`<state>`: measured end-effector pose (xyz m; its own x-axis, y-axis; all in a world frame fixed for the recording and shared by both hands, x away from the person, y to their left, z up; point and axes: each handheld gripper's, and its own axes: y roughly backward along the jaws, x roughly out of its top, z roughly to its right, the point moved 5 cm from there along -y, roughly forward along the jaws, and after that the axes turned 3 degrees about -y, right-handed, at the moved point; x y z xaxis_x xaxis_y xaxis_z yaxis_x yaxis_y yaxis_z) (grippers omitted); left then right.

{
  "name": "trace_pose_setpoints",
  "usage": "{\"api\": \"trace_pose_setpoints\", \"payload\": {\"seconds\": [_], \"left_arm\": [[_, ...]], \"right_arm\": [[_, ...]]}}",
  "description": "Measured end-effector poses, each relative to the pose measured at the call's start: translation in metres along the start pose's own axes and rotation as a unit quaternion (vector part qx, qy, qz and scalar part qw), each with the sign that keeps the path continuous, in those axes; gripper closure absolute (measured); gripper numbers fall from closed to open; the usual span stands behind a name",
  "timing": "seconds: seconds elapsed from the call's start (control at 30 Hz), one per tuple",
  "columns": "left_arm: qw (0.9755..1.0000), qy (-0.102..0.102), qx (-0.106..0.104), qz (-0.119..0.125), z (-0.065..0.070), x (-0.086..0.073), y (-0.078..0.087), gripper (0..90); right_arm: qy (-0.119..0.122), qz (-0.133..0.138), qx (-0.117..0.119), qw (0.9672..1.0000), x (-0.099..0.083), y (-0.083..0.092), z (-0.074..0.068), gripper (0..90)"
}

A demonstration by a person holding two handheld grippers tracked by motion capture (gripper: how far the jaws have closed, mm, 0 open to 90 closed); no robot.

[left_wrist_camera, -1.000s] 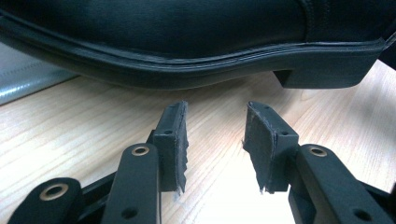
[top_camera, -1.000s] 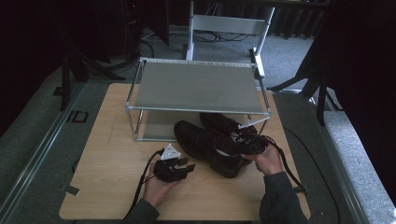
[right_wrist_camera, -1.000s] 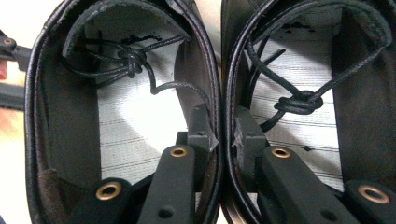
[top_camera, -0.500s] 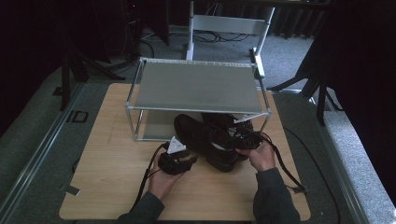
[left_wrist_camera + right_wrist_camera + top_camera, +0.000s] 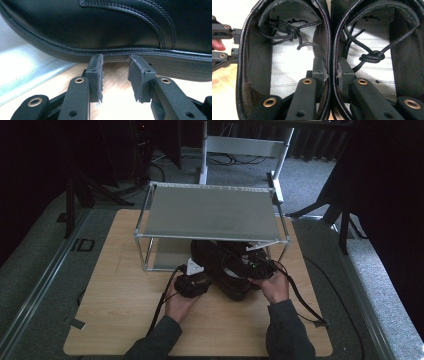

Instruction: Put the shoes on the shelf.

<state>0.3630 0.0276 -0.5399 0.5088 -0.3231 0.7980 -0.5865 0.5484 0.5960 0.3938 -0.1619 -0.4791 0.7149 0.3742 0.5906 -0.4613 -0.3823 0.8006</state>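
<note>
The two black shoes [image 5: 227, 267] sit side by side on the worktop [image 5: 120, 310], toes reaching under the metal rack [image 5: 210, 212]. The right tool [image 5: 332, 72] pinches their two inner collars together, one jaw inside each shoe, clamped tight on the leather. The left tool [image 5: 115, 75] is at the outer side of the left shoe [image 5: 112, 27], its pads [image 5: 96, 75] partly open and just closing in, their tips at the sole's edge with only bare worktop between them. In the high view both hands sit near the worktop's front edge
</note>
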Motion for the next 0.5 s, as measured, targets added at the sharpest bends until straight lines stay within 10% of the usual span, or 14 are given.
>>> {"api": "trace_pose_setpoints", "payload": {"seconds": [0.5], "left_arm": [[0.9987,0.020,0.047,-0.005,-0.024,0.015,-0.026,61.8]], "right_arm": [[-0.070,0.035,-0.046,0.9959,0.010,-0.021,0.006,80.4]]}}
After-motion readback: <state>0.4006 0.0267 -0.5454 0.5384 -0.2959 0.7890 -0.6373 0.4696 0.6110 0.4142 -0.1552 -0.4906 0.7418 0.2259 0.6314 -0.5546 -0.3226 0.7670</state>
